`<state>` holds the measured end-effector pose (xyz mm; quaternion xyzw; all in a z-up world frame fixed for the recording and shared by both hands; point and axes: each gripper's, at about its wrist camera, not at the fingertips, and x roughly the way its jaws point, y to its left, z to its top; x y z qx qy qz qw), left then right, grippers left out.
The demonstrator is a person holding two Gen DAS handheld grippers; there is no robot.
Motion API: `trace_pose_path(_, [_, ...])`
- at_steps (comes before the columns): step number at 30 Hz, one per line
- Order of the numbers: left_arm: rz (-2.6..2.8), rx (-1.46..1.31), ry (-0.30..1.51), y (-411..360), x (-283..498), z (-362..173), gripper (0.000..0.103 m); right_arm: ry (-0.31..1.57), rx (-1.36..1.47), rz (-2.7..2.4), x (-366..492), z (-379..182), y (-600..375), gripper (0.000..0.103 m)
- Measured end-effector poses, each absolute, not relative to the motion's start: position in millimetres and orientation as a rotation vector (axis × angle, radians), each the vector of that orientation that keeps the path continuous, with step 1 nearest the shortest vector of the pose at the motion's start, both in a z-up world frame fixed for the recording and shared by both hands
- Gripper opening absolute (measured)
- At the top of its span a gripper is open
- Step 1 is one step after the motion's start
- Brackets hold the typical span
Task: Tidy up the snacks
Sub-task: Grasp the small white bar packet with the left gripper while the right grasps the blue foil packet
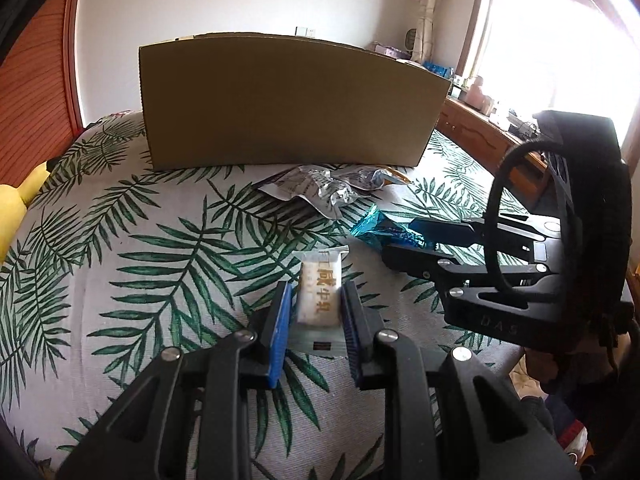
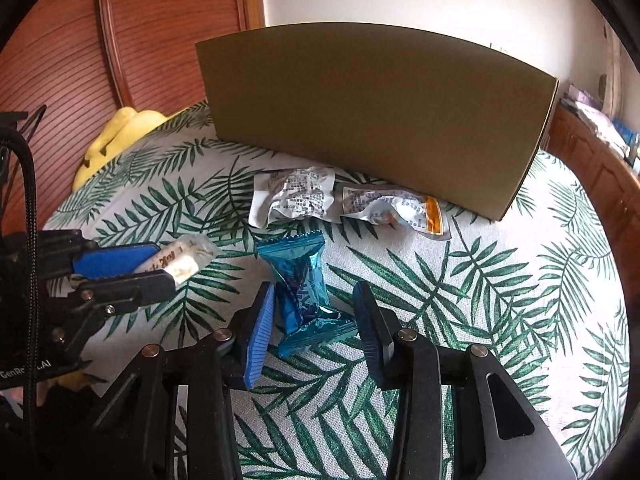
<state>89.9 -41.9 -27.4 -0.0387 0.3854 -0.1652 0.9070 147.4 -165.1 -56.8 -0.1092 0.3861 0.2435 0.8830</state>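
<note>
A white snack packet [image 1: 318, 296] with gold lettering sits between the blue pads of my left gripper [image 1: 316, 308], which is shut on it just above the leaf-print cloth [image 1: 160, 240]. The right wrist view shows that same packet [image 2: 184, 258] sticking out of the left gripper [image 2: 166, 264]. A shiny blue packet [image 2: 300, 280] lies on the cloth between the fingers of my right gripper [image 2: 314, 320]. The left pad is against it, while cloth shows in a gap at the right pad. The left wrist view shows the right gripper [image 1: 398, 240] straddling the blue packet [image 1: 376, 230].
A tall brown cardboard box [image 2: 372, 112] stands at the back of the cloth. Two crumpled silver packets [image 2: 296, 196] [image 2: 396, 208] lie in front of it. A yellow soft toy [image 2: 116, 140] rests at the far left by a wooden panel. A wooden cabinet [image 1: 480, 128] runs along the right.
</note>
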Motion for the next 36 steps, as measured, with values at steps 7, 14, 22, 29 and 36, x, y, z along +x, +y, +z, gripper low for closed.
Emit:
trace_pose_path(7, [-0.336, -0.088, 0.797, -41, 90, -27, 0.023, 0.78, -0.242, 0.504, 144, -58, -163, 0.029])
trace_pose_path(14, [-0.338, -0.096, 0.797, -38, 90, -28, 0.023, 0.761, -0.181, 0.517, 140, -54, -171, 0.027])
trace_pose_path(22, [-0.341, -0.097, 0.789, -39, 87, -24, 0.023, 0.729, -0.145, 0.505, 125, -49, -183, 0.027])
trace_pose_path(29, [-0.347, -0.096, 0.78, -41, 86, -18, 0.023, 0.71, -0.117, 0.484, 113, -44, -193, 0.027])
trace_pose_path(36, [-0.353, -0.09, 0.777, -45, 86, -16, 0.023, 0.704, -0.106, 0.466, 109, -43, -200, 0.027])
